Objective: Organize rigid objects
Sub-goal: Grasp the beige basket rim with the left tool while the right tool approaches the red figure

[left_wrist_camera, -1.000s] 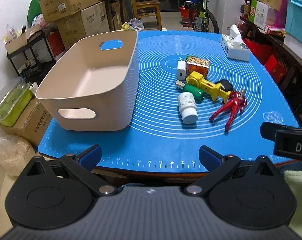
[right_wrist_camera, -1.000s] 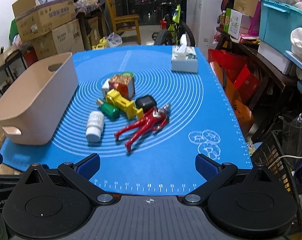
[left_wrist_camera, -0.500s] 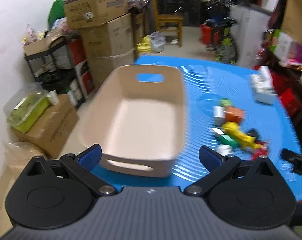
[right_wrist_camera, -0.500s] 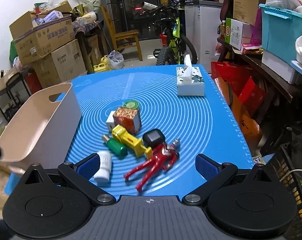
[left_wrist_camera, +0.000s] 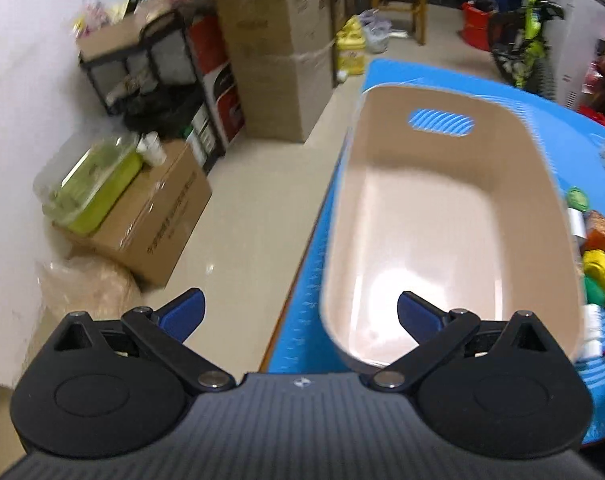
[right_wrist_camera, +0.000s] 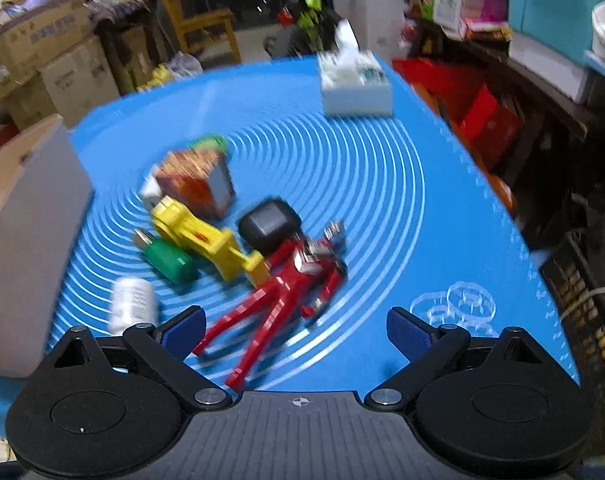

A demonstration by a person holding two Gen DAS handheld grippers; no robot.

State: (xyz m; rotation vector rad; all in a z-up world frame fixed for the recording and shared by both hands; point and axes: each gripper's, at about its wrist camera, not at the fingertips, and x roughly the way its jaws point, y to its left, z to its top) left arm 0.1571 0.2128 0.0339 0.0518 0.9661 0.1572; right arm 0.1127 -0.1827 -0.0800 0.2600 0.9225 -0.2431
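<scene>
Black tongs [right_wrist_camera: 296, 330] with blue fingertips [right_wrist_camera: 184, 328], silver screws, ribbed grey body.

Motion blur smears both views: right wrist, printed cube [right_wrist_camera: 194, 188] faces and white bottle [right_wrist_camera: 132, 304] label unreadable; left wrist, toy cluster [left_wrist_camera: 596, 256] cut by right edge, beige bin [left_wrist_camera: 450, 216] near rim hidden behind gripper body.

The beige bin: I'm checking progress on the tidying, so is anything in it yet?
Empty. The left wrist view looks straight into the beige bin and shows only its bare floor and walls.
</scene>
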